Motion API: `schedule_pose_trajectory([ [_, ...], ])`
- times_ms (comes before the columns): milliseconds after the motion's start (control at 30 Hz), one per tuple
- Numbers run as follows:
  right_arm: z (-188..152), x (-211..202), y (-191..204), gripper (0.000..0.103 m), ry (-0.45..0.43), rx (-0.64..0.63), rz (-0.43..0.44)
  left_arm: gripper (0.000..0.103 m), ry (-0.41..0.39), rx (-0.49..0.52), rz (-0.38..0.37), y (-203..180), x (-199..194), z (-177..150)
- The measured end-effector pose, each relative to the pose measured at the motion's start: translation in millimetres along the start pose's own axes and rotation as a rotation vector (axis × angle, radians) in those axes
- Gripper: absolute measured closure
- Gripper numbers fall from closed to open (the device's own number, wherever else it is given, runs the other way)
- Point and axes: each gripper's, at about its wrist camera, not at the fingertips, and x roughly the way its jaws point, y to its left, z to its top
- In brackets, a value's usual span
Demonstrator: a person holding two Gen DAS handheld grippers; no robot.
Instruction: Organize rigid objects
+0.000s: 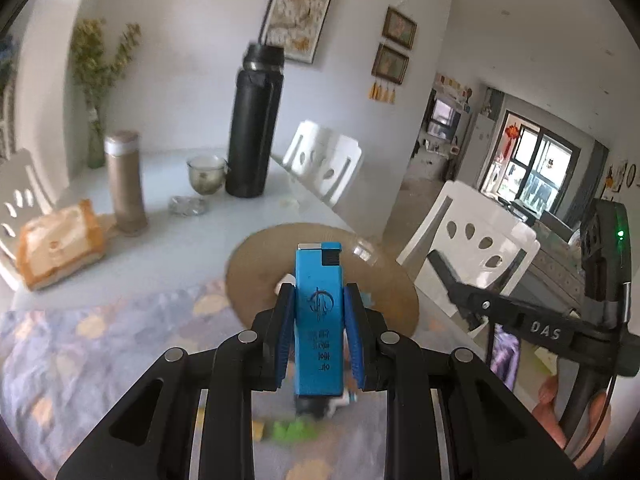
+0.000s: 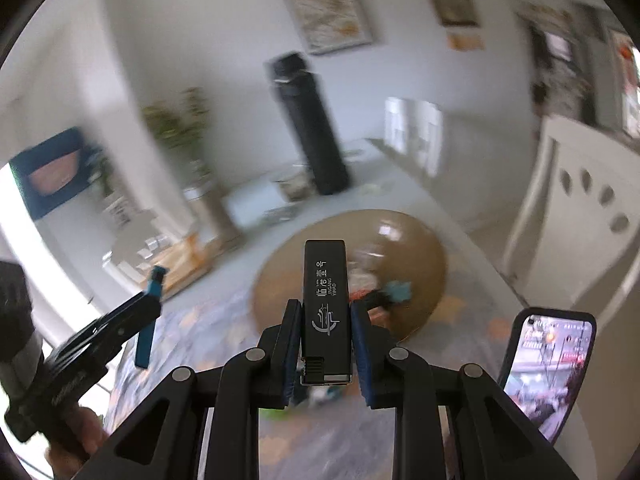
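1. Left tongs (image 1: pixel 319 322): black linkage arms, ribbed blue pads, pinching a slim blue rectangular plastic lighter (image 1: pixel 319 320) with a metal top; it stands upright between the pads, clear of the tabletop.
2. Right tongs (image 2: pixel 325 328): same build, pinching a slim black rectangular lighter (image 2: pixel 325 308) with white print, metal end toward the camera.
3. Glossy white tabletop (image 1: pixel 188 236), part covered by a soft lilac patterned cloth (image 1: pixel 80 352).
4. Round flat tan woven mat (image 1: pixel 256 268) lies beyond both tongs, toward the tabletop's right edge; small blurred items sit on it.
5. Far end: tall matte black cylindrical bottle (image 1: pixel 254 124), beige cylindrical flask (image 1: pixel 125 182), clear glass cup (image 1: pixel 206 174), bagged bread (image 1: pixel 60 242) by the left edge.
6. White plastic chairs (image 1: pixel 472 248) line the right edge; framed pictures (image 1: pixel 394 46) hang on white walls.
7. Phone with lit screen (image 2: pixel 548 368) near the right edge.
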Motion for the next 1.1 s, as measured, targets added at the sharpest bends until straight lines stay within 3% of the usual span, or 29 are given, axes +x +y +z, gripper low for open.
schedule_pose_trajectory([
  [200, 13, 50, -13, 0.079, 0.048, 0.023, -0.089, 0.078, 0.075, 0.003, 0.008, -3, 64, -5],
  [233, 17, 53, -9, 0.079, 0.032, 0.006, -0.088, 0.067, 0.066, 0.012, 0.018, -5, 66, -4],
  [267, 18, 54, -7, 0.075, 0.031, -0.006, -0.082, 0.063, 0.056, 0.022, 0.032, -5, 66, -4],
  [400, 15, 47, 2, 0.041, 0.003, -0.067, -0.081, 0.025, 0.020, 0.030, 0.065, 4, 47, -6],
  [433, 10, 38, 6, 0.039, -0.021, -0.093, -0.087, 0.021, 0.001, 0.027, 0.062, 8, 36, -9],
  [500, -1, 26, 14, 0.036, -0.037, -0.135, -0.086, 0.021, -0.031, 0.022, 0.080, 16, 12, -15],
  [600, -22, 14, 26, 0.022, -0.031, -0.164, -0.057, 0.021, -0.041, -0.009, 0.125, 28, -23, -31],
  [700, -55, -4, 50, 0.019, -0.040, -0.222, -0.017, 0.020, -0.045, -0.046, 0.176, 37, -57, -50],
  [800, -86, -10, 72, 0.010, -0.014, -0.271, 0.032, 0.012, -0.041, -0.045, 0.298, 43, -86, -84],
  [833, -99, -8, 79, 0.008, -0.003, -0.288, 0.048, 0.004, -0.040, -0.039, 0.330, 45, -91, -93],
  [900, -121, 2, 90, 0.005, 0.031, -0.328, 0.058, 0.001, -0.030, -0.029, 0.409, 48, -97, -119],
  [1100, -180, 34, 102, 0.006, 0.041, -0.480, -0.047, 0.001, 0.036, -0.041, 0.453, 66, -86, -176],
])
